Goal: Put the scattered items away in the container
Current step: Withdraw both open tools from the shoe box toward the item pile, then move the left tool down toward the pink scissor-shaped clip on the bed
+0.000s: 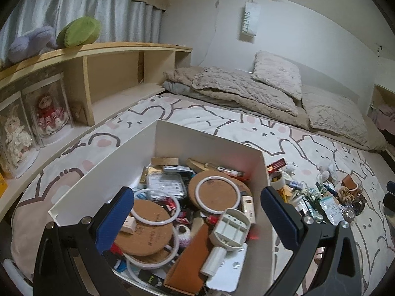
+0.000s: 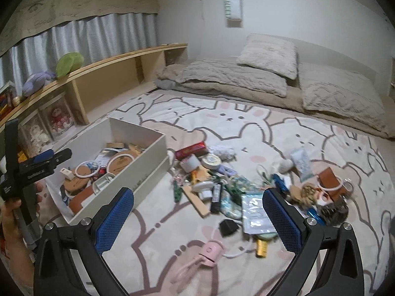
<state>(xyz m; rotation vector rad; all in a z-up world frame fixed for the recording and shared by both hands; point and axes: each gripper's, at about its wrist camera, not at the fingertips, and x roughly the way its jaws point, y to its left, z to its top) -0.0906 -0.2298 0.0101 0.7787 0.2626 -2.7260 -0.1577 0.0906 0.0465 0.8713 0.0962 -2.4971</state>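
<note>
Left gripper [image 1: 197, 212] hangs over the white box [image 1: 209, 137]; its jaws are spread wide, nothing between the blue pads [image 1: 116, 219]. Seen from the right wrist view, the same gripper [image 2: 53, 156] sits above the box's near-left end, held in a hand [image 2: 9, 219] at the frame edge.

Box [image 2: 138, 128] rests on the bunny-print rug [image 2: 246, 128], open top, already well filled. Contents visible from the left wrist view: cork coasters [image 1: 143, 229], white rings [image 1: 217, 194], a clear case [image 1: 166, 185], a white handled part [image 1: 229, 231] lying on top near the right wall, a brown leather piece [image 1: 190, 261] at the near side.

Right gripper [image 2: 197, 212] hovers above the rug, jaws released and wide apart, empty. Below and between its fingers lie a pink fan [image 2: 209, 249], a black cube [image 2: 228, 227], and a foil sachet [image 2: 255, 212].

Scattered pile [image 2: 222, 180] remains on the rug just right of the box: red packet [image 2: 190, 149], round tin [image 2: 211, 160], wooden strip [image 2: 197, 201], and a brown pouch [image 2: 329, 180] farther right. Smaller bits are too tangled to identify.

Background: beige bedding [image 2: 246, 79] along the far wall, wooden shelf [image 2: 98, 64] at left with plush toys [image 2: 69, 64] on top.
</note>
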